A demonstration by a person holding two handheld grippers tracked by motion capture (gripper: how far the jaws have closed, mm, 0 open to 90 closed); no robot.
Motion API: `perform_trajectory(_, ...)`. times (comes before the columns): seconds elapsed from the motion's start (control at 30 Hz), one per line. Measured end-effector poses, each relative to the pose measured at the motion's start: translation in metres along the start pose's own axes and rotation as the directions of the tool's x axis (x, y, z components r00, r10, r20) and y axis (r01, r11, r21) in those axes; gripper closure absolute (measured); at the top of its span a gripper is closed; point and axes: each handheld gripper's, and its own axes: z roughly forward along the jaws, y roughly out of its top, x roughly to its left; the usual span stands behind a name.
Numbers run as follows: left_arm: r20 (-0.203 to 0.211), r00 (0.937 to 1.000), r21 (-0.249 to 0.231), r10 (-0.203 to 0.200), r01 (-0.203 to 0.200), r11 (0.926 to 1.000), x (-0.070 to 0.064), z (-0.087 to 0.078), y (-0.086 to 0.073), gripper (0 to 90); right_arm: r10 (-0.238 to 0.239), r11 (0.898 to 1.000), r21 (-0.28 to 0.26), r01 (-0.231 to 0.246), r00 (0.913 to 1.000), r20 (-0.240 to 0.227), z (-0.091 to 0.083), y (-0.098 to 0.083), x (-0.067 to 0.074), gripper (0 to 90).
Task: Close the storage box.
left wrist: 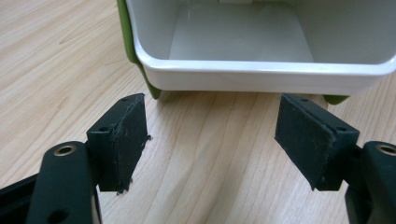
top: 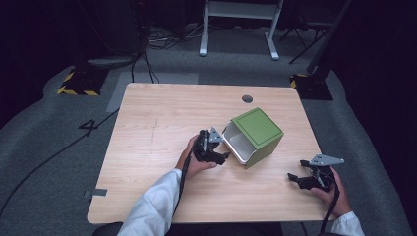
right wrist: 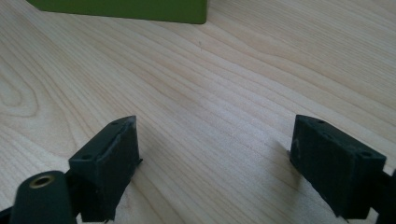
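While a person's forearms reach in from the near edge, a square green plastic box with a white inner liner [top: 253, 136] lies tipped on its side on the pale wood-grain bench [top: 162, 123], right of centre, its open mouth turned toward the left hand-held gripper [top: 222, 156]. That black two-jaw tool, held in the left hand [top: 193, 158] below a white sleeve [top: 150, 209], sits just beside the box's white rim, a grey three-cornered plate on top. In the left gripper view the white rim of the box [left wrist: 261, 74] runs across just beyond the two black pads [left wrist: 128, 140], which stand spread apart with only bare wood between them; nothing is pinched, and the pads are not touching the rim. The right hand-held gripper [top: 294, 179] rests low over the bench near the right front corner, well apart from the box, gripped by the right hand [top: 334, 194]. In the right gripper view its jaws are likewise spread wide over bare wood, with a green side of the box [right wrist: 121, 10] farther off at the top edge. A round dark grommet hole [top: 247, 99] marks the far side of the bench.
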Motion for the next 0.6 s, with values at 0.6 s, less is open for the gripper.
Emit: perform_trajectory(0.6,-0.059,0.9971,0.026,0.049,-0.047,0.9985,0.008,-0.032,-0.012,21.9,0.001,1.0,0.001,-0.001,1.0,-0.001,0.0,0.0,0.0,15.5)
